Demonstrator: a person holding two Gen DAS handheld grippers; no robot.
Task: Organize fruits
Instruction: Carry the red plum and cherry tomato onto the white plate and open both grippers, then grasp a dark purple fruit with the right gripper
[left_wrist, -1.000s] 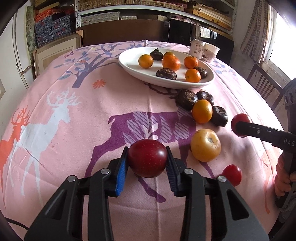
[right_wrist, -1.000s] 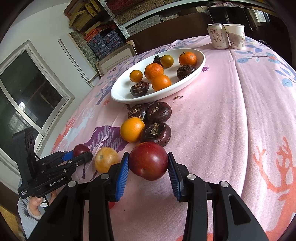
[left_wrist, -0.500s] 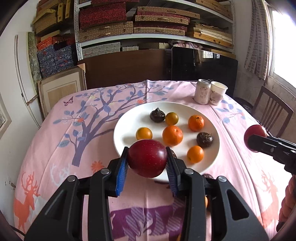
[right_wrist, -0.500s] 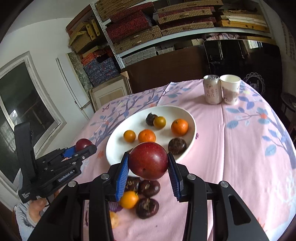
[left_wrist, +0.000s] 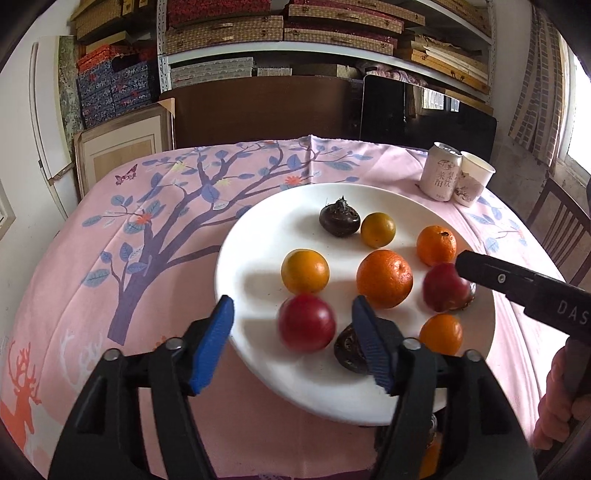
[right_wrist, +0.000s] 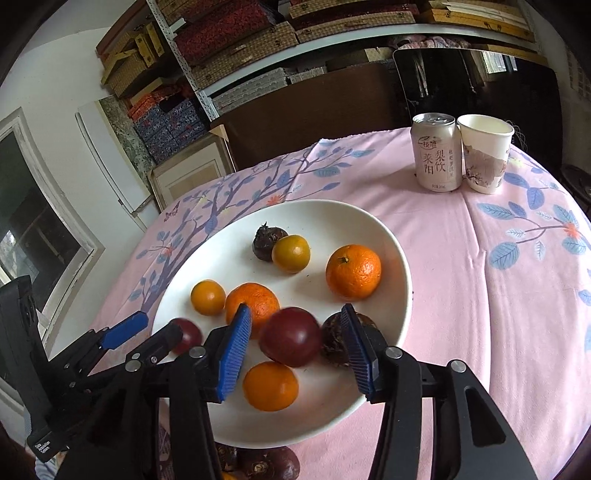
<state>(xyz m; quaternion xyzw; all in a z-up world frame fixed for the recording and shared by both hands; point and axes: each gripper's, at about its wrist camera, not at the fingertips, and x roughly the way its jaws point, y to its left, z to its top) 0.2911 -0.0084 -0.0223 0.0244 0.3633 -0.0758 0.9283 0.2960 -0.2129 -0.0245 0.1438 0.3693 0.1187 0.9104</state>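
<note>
Left wrist view: the left gripper (left_wrist: 291, 332) is opening, its blue pads clear of the blurred red plum (left_wrist: 306, 322) between them, over the near side of the white plate (left_wrist: 255, 236). The right gripper (right_wrist: 295, 339) is opening too, its dark red plum (right_wrist: 290, 338) loose between the pads above the plate, beside a mandarin (right_wrist: 270, 386) and a water chestnut (right_wrist: 334, 343).

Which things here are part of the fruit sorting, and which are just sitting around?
Part of the job:
- white plate
- two red fruits, released as both sets of fingers open
- oranges
- dark round fruits, on the plate and on the cloth

Just lying about:
- drink can
- paper cup
- shelf boxes
</note>
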